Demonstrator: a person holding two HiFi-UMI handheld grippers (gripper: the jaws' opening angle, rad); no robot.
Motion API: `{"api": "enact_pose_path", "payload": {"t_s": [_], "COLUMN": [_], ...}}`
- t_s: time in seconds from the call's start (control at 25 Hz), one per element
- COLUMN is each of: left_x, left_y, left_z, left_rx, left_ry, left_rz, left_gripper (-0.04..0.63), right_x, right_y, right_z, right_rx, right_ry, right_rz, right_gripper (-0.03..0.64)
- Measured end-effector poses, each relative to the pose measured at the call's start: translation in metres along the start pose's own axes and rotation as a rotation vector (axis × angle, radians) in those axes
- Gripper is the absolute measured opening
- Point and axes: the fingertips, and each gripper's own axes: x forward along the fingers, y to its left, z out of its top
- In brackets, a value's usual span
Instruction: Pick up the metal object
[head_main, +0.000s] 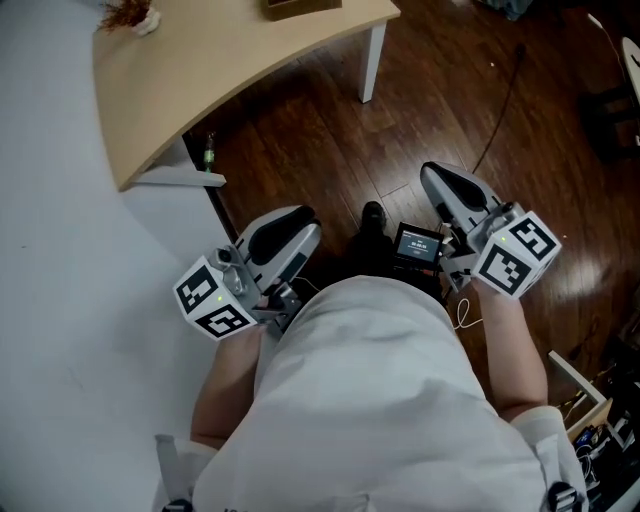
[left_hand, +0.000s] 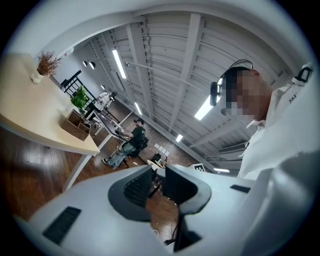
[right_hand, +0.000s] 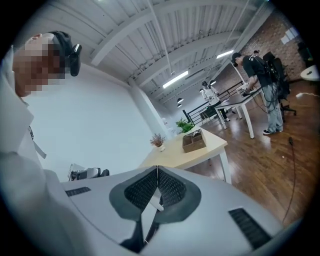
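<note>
No metal object shows in any view. Both grippers are held close in front of a white-shirted body, above the dark wood floor. In the head view my left gripper (head_main: 298, 226) points up and to the right, and my right gripper (head_main: 436, 180) points up and to the left. From the left gripper view, my left gripper (left_hand: 157, 174) has a narrow gap between its ribbed pads (left_hand: 136, 186), with nothing in it. The right gripper (right_hand: 157, 170) has its pads (right_hand: 172, 189) meeting at the tips, empty.
A curved light wooden table (head_main: 230, 70) on white legs stands ahead, bearing a wooden box (head_main: 300, 8) and a dried plant (head_main: 130, 15). A small screen device (head_main: 418, 243) and a black shoe (head_main: 372, 215) lie below me. People work at far desks (right_hand: 260, 75).
</note>
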Motion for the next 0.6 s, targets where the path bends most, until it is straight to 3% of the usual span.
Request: {"api": "enact_pose_path", "payload": {"t_s": [0.28,0.6], "left_x": [0.066,0.114], "left_y": [0.048,0.093], "left_z": [0.049,0.074], "left_rx": [0.011,0.010], "left_ry": [-0.036,-0.057], "left_rz": [0.055,0.082], "left_gripper": [0.078,0.078], "right_x": [0.037,0.067], "right_y": [-0.061,-0.115], "right_z": [0.051,0.078], "right_rx": [-0.013,-0.005], "right_ry": [0.020,0.026], "right_rz": [0.040,0.050], "right_gripper": [0.003,0.003]}}
